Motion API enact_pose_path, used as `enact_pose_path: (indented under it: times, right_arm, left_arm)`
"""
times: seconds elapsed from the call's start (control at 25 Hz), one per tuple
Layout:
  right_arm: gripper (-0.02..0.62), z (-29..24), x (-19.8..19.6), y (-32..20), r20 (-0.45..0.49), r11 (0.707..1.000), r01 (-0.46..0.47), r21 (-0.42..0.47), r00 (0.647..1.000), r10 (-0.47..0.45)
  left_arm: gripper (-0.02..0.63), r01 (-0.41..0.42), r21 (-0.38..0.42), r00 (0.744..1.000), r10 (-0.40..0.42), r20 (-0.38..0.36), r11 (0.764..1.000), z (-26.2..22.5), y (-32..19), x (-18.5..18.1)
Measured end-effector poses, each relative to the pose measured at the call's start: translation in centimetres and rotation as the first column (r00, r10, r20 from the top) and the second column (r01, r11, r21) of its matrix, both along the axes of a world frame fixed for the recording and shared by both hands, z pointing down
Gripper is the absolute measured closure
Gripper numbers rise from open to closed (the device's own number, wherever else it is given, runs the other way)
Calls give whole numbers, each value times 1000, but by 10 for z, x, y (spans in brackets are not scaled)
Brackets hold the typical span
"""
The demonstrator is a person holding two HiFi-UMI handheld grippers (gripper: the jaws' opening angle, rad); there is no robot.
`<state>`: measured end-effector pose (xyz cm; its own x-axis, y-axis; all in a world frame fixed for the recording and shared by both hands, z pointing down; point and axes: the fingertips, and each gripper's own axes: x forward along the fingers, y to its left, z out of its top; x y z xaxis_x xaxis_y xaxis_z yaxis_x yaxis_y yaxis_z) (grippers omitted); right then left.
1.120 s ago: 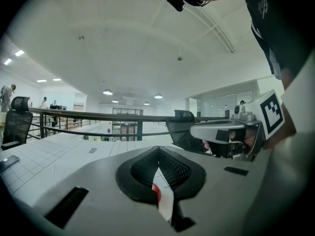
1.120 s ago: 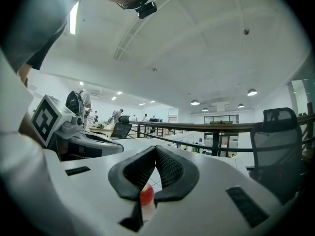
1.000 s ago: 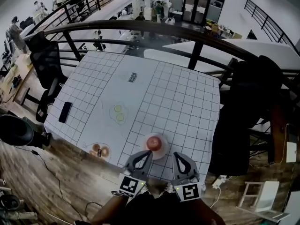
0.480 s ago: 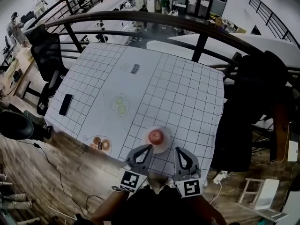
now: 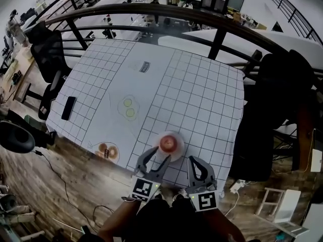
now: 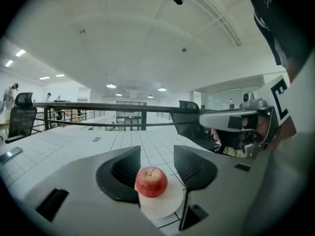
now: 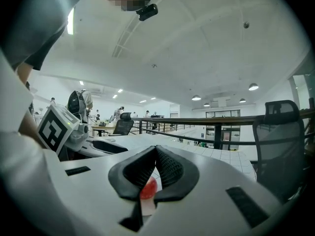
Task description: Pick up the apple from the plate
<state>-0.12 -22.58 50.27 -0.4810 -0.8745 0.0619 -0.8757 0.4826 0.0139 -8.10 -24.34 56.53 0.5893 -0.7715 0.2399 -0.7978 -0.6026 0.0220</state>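
Opening at the left gripper (image 5: 158,156), 2 jaws parting with nothing pressed between the pads. Just ahead of its tips and in line with the gap, apple (image 5: 167,143) sitting untouched on plate (image 5: 179,150). To its right, right gripper (image 5: 194,161), jaws pressed together and empty, near the plate.

Apple (image 5: 168,143) on plate (image 5: 179,150) at table's (image 5: 202,100) near edge; phone (image 5: 68,108) far left

We list: apple (image 6: 151,182), glossy smooth red skin; plate (image 6: 165,206), matt white; table (image 5: 197,100), smooth gridded covering; floor (image 5: 65,178), wood planks; railing (image 5: 151,11), dark metal.
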Motion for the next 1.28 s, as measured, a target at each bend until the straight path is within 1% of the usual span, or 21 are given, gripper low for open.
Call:
enact_pose_path:
  times: [0.12, 0.24, 0.32, 0.56, 0.64, 0.72, 0.92, 1.28]
  right_arm:
    - [572, 3, 2, -2, -1, 1000, 0, 2, 1000, 1]
    - [572, 5, 3, -5, 1, 1000, 2, -5, 1000, -2]
    - [572, 4, 3, -6, 6, 1000, 3, -4, 1000, -3]
    - [572, 16, 2, -7, 1, 1000, 8, -28, 1000, -8]
    - [572, 17, 1, -9, 5, 1000, 9, -29, 1000, -9]
    - [572, 22, 1, -11, 1, 999, 9, -39, 1000, -9]
    - [572, 40, 4, -14, -27, 998, 8, -60, 1000, -10]
    - [572, 46, 16, -11, -24, 996, -13, -91, 1000, 10]
  left_arm:
    - [342, 9, -12, 1000, -9, 18, 1000, 11, -5, 2]
    - [301, 0, -25, 998, 2, 56, 1000, 24, -10, 6]
    - [291, -10, -40, 997, 13, 82, 999, 33, -14, 9]
    - [235, -19, -158, 991, 40, 128, 987, 78, -26, 15]
    - [227, -18, -192, 989, 46, 139, 981, 90, -30, 16]
    - [224, -26, -211, 987, 59, 148, 977, 99, -32, 18]
    - [224, -13, -222, 984, 52, 168, 975, 110, -32, 22]
    - [224, -10, -259, 977, 65, 205, 966, 127, -42, 24]
